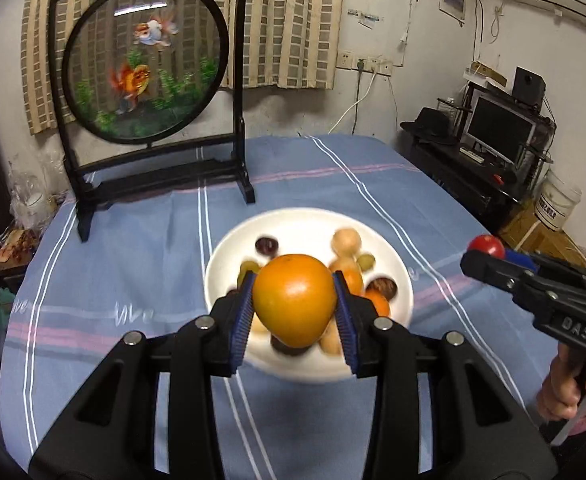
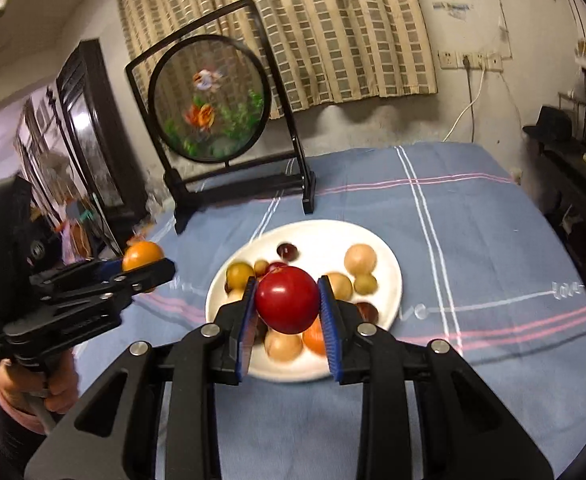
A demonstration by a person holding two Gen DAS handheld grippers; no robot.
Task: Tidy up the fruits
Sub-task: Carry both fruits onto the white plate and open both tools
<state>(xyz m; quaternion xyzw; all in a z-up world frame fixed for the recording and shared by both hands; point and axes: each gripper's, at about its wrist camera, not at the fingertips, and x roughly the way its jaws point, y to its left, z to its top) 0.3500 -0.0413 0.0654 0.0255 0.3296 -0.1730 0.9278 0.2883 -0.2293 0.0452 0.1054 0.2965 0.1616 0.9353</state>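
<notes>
Both grippers are loaded, and a white plate [image 1: 403,280] in the lower centre of each view already carries a good heap of fruit, so the sorting looks well under way but not finished. In the left wrist view the left gripper [image 1: 296,304] sits at the bottom centre, its blue-padded fingers pinching a large orange fruit [image 1: 295,300] from both sides, held above the near part of the plate. In the right wrist view the right gripper [image 2: 288,300] occupies the same bottom-centre spot and is clamped on a round red fruit [image 2: 287,299], likewise hanging over the plate rather than resting in it. The left view also shows the red fruit at the tip of the other tool near the right edge of the frame, off to the side of the plate. On the plate lie several pale yellow-tan fruits [image 2: 360,258], small greenish ones [image 2: 365,283], dark purplish ones [image 2: 287,251] and another orange piece [image 2: 316,338], loosely mixed with no grouping I can make out; some are blurred. The plate sits on a blue striped tablecloth [image 2: 473,240], with a framed goldfish screen [image 2: 209,114] standing behind it in the upper left. Whether the two held fruits are arriving or leaving cannot be told from here; judging by the task, these two at least remain to be placed.
</notes>
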